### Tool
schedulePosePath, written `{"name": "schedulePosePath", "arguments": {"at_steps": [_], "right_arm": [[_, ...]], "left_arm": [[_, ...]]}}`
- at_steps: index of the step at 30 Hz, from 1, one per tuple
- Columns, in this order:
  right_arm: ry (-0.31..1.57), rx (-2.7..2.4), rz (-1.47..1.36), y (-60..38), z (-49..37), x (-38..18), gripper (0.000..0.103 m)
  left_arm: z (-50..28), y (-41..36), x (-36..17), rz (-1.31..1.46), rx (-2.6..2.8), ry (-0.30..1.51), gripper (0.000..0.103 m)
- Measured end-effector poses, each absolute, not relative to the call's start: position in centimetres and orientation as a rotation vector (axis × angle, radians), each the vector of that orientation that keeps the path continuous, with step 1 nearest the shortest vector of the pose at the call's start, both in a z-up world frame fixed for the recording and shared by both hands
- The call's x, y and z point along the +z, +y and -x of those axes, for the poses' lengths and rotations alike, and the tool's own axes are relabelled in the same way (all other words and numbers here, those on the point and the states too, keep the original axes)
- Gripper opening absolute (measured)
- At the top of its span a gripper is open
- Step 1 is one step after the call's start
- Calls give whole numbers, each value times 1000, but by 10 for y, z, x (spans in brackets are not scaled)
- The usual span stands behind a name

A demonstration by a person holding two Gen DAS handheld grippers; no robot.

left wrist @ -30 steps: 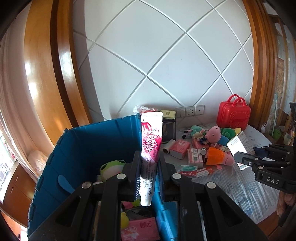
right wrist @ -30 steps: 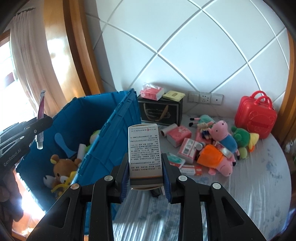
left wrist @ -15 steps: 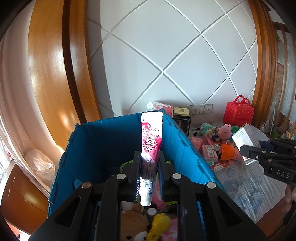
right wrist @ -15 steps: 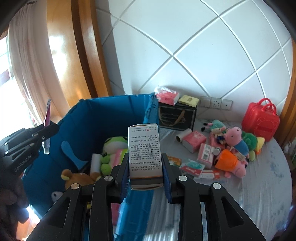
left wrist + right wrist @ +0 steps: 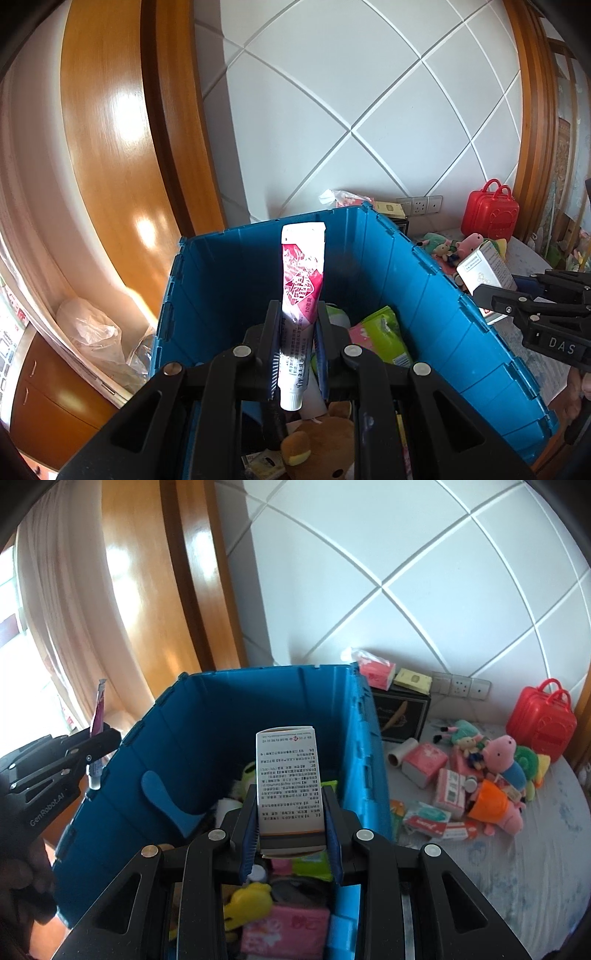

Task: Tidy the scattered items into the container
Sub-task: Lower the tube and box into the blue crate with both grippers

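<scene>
My left gripper (image 5: pixel 295 354) is shut on a pink and white tube (image 5: pixel 301 291), held upright over the open blue crate (image 5: pixel 443 306). Above the same crate (image 5: pixel 207 716), my right gripper (image 5: pixel 291 827) is shut on a white medicine box (image 5: pixel 288 771) with printed text. Each gripper shows in the other's view: the right gripper (image 5: pixel 491 291) with its box at the crate's right wall, the left gripper (image 5: pixel 96 746) with the tube at its left wall. Inside the crate lie a brown bear plush (image 5: pixel 321 450), green packets (image 5: pixel 384 332), a yellow toy (image 5: pixel 247 904) and pink tissue packs (image 5: pixel 288 930).
On the round table right of the crate lie scattered items: a pink pig plush (image 5: pixel 506 757), an orange toy (image 5: pixel 495 805), tissue packs (image 5: pixel 424 764), small boxes (image 5: pixel 450 790) and a red toy suitcase (image 5: pixel 539 720). A black box (image 5: pixel 402 712) stands against the wall. A person's hand (image 5: pixel 22 882) holds the left gripper.
Both grippers have moved left from the table side to above the crate's inside, each still shut on its item. The crate now fills the middle of both views.
</scene>
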State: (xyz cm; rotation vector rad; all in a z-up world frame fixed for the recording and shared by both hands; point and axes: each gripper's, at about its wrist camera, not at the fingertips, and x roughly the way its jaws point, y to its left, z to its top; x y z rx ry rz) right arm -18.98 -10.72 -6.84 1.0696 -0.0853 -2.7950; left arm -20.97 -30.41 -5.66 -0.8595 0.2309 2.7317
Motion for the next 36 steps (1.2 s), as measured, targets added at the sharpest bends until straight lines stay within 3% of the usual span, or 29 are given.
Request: {"name": "schedulePosePath", "arguments": {"at_steps": [17, 36], "right_arm": [[8, -2759, -1136, -153, 260, -88, 31], [-30, -2752, -1201, -174, 331, -93, 31]], "left_arm": [[276, -319, -71, 925, 2699, 192, 16], [333, -334, -97, 1037, 2723, 160, 16]]}}
